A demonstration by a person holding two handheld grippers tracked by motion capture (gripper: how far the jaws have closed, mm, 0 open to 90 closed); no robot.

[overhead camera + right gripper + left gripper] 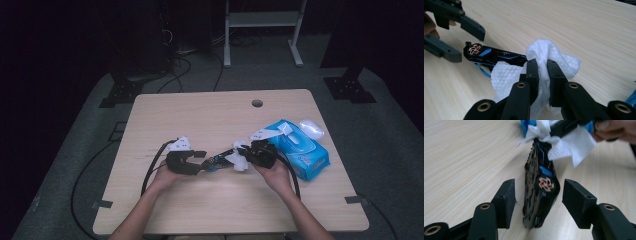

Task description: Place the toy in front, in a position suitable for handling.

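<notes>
A: Gripping a white wipe (pixel 541 62), the right gripper (pixel 245 156) has its jaws pinched tight on the folded tissue, pads buried in it. Agree?

B: Yes. The wipe lies against one end of the black-and-blue toy car (pixel 540 192), touching it. The right hand (pixel 274 172) comes in from the near table edge, forearm angled inward, gripper pointing left toward the car.

A: Left gripper (pixel 200 161)?

B: Released. Its jaws stand apart on both sides of the car's other end, a gap showing each side in the left gripper view, pads not pressing.

A: Left hand (pixel 167 177) pose?

B: Palm under the gripper body, forearm in from the near edge, gripper pointing right at the car. The two grippers face each other across the car.

A: Where is the car?

B: On the wooden table (pixel 210 115), near the middle, tipped on its side, wheel (pixel 546 183) end toward the left gripper. The blue wipes pack (pixel 305 147) sits to the right of the car, just behind the right hand. A clear wrapper (pixel 311 128) lies at the pack's far corner, beyond the car.

A: Table hole (pixel 257 103)?

B: Behind the car, well apart.
</notes>
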